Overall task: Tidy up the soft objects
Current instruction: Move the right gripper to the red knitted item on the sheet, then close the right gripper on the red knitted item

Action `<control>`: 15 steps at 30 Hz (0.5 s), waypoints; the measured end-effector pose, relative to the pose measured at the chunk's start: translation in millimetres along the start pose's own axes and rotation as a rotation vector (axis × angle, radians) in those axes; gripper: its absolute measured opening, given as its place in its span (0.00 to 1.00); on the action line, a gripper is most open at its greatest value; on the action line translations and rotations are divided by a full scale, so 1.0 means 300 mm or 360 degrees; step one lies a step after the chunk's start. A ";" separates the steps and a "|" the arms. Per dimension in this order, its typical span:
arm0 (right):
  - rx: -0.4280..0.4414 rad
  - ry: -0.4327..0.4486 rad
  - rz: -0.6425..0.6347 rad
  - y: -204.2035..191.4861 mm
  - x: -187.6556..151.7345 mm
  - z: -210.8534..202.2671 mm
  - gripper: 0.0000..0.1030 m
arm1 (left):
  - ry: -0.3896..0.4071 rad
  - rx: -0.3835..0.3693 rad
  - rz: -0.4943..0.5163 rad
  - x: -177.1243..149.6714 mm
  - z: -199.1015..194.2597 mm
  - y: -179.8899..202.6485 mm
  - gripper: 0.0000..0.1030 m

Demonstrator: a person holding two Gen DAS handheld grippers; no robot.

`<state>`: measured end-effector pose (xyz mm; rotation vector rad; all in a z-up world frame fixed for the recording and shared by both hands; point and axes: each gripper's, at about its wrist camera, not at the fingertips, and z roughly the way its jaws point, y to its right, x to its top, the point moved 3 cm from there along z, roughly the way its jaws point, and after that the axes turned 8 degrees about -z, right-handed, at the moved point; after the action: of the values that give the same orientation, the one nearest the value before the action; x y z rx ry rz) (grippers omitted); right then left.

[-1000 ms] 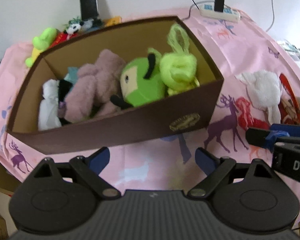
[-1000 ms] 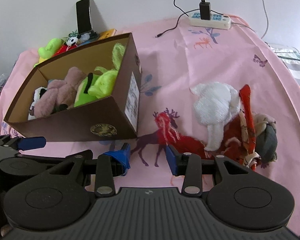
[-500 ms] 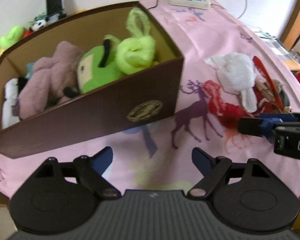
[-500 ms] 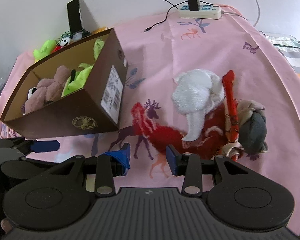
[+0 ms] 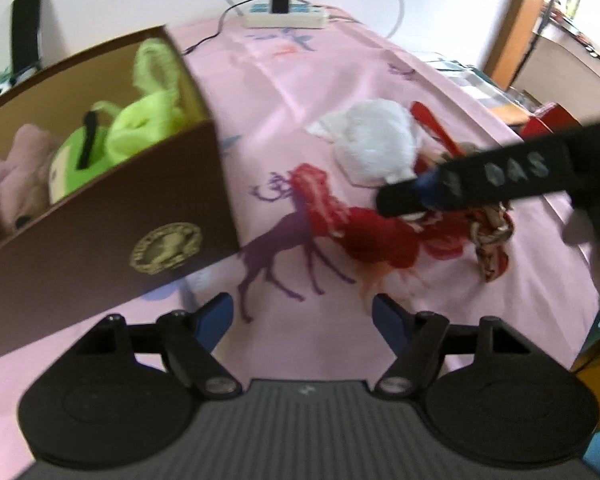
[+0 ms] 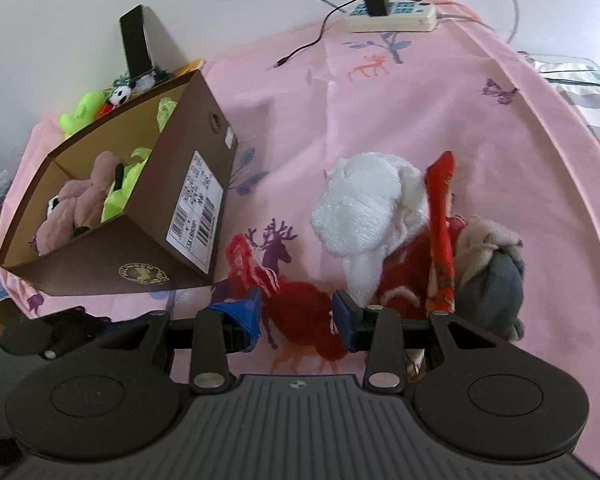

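Note:
A brown cardboard box (image 5: 100,216) (image 6: 140,268) at the left holds a pink plush (image 5: 4,176), a green plush (image 5: 76,160) and a lime rabbit (image 5: 152,92). On the pink cloth to its right lies a pile: a white fluffy piece (image 6: 368,204) (image 5: 376,148), a red fuzzy piece (image 6: 300,312) (image 5: 364,232), a red patterned cloth (image 6: 440,216) and a beige-grey bundle (image 6: 488,272). My right gripper (image 6: 296,316) is open, its fingertips either side of the red fuzzy piece. My left gripper (image 5: 304,316) is open and empty above the cloth, right of the box's corner.
A white power strip (image 6: 392,16) with a plugged charger lies at the back, its cable trailing over the cloth. A black phone (image 6: 134,40) stands behind the box beside more small plush toys (image 6: 84,110). The table drops off at the right.
Both grippers have moved right, away from the box and toward the pile. The right gripper has come down close over the red fuzzy piece. Both stay open.

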<state>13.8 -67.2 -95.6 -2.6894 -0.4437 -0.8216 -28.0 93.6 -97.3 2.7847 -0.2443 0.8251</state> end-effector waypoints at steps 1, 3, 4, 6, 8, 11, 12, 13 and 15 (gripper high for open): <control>0.0018 -0.0011 -0.0024 0.000 0.003 0.007 0.22 | 0.0003 -0.0016 0.0010 0.001 0.003 0.007 0.72; 0.0052 -0.0031 -0.0088 -0.004 0.008 0.027 0.22 | 0.0007 -0.0053 0.0022 -0.003 0.009 0.019 0.72; 0.0069 -0.0048 -0.0116 -0.002 0.011 0.038 0.22 | 0.0008 -0.0070 0.0029 -0.007 0.013 0.026 0.72; 0.0094 -0.0094 -0.0165 0.001 0.017 0.060 0.22 | 0.0004 -0.0098 0.0048 -0.010 0.025 0.045 0.72; 0.0088 -0.0115 -0.0201 0.006 0.019 0.081 0.22 | -0.0007 -0.0126 0.0064 -0.017 0.035 0.064 0.72; 0.0105 -0.0185 -0.0230 0.023 0.018 0.119 0.22 | -0.0025 -0.0152 0.0087 -0.023 0.058 0.096 0.70; 0.0105 -0.0192 -0.0230 0.031 0.018 0.127 0.22 | -0.0029 -0.0155 0.0091 -0.024 0.065 0.103 0.70; 0.0123 -0.0198 -0.0222 0.039 0.020 0.136 0.22 | -0.0033 -0.0157 0.0095 -0.023 0.073 0.110 0.69; 0.0161 -0.0215 -0.0173 0.053 0.020 0.149 0.23 | -0.0034 -0.0147 0.0096 -0.020 0.091 0.121 0.68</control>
<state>46.2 -64.3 -130.6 -2.6550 -0.6503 -0.6297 -26.9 52.2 -116.7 2.7135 -0.3627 0.7774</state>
